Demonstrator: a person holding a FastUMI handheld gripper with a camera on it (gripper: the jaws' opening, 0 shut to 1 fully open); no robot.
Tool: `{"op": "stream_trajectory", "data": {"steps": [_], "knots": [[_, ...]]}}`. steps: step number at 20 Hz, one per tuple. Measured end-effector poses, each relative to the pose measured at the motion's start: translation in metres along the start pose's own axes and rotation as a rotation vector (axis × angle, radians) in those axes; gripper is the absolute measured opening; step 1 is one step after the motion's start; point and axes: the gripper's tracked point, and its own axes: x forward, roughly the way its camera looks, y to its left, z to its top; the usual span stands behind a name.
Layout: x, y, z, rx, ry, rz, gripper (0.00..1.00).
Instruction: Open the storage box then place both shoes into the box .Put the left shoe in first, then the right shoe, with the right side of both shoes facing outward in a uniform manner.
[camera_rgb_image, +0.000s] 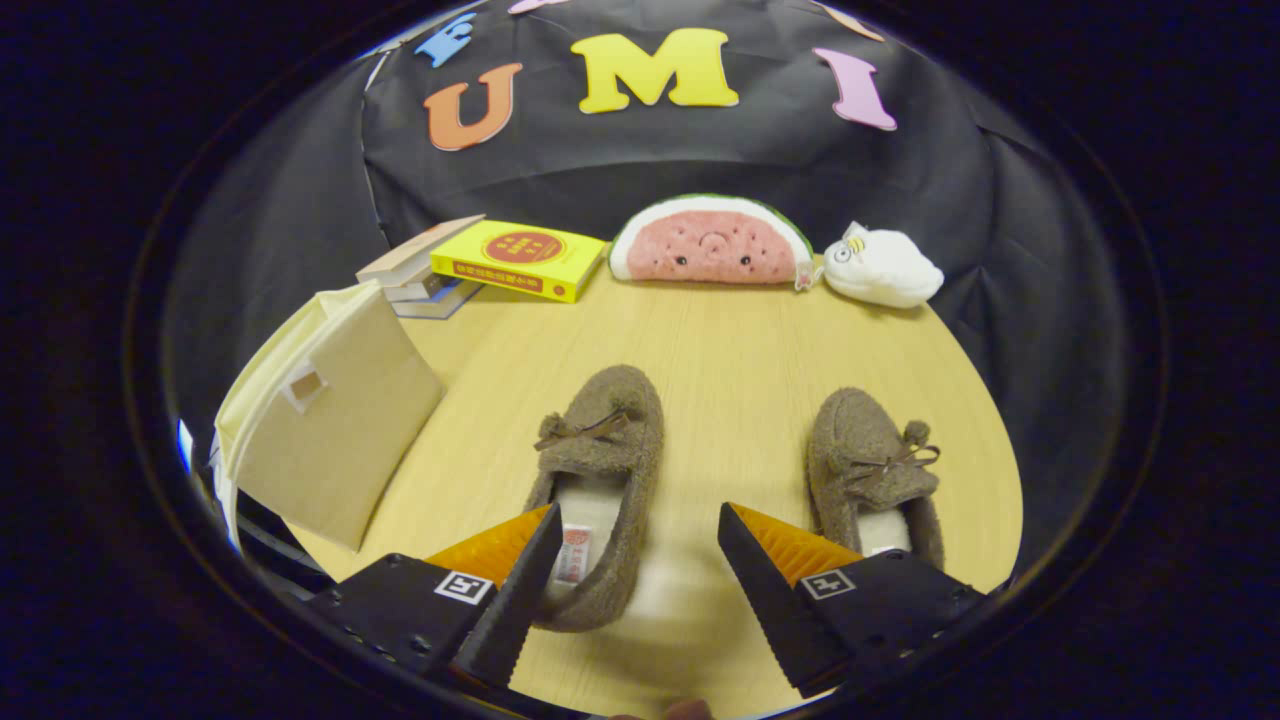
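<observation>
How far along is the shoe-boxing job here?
The storage box beside the shoes appears open, its flap up. The open tongs straddle the heel of the left shoe, gripping nothing. Both it and the right shoe stand on the table, unboxed.

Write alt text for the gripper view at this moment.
The gripper is open over a pale wooden table, one finger overlapping the left fuzzy brown slipper; the right fuzzy brown slipper lies beside. A cream fabric storage box stands left; beyond are stacked books, a watermelon plush and a white plush.
</observation>
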Motion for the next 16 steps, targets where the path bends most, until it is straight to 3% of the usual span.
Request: {"op": "stream_trajectory", "data": {"steps": [2,9,11,13,15,16], "knots": [[0.022,0.001,-0.009,0.041,0.064,0.009,0.92],[0.037,0.015,-0.016,0.104,0.136,0.054,0.52],[0.04,0.018,-0.018,0.152,0.154,0.074,0.51],[0.043,0.015,-0.012,0.167,0.168,0.064,0.35],[0.043,0.013,-0.012,0.179,0.174,0.056,0.34],[0.043,0.013,-0.012,0.175,0.19,0.056,0.15]]}}
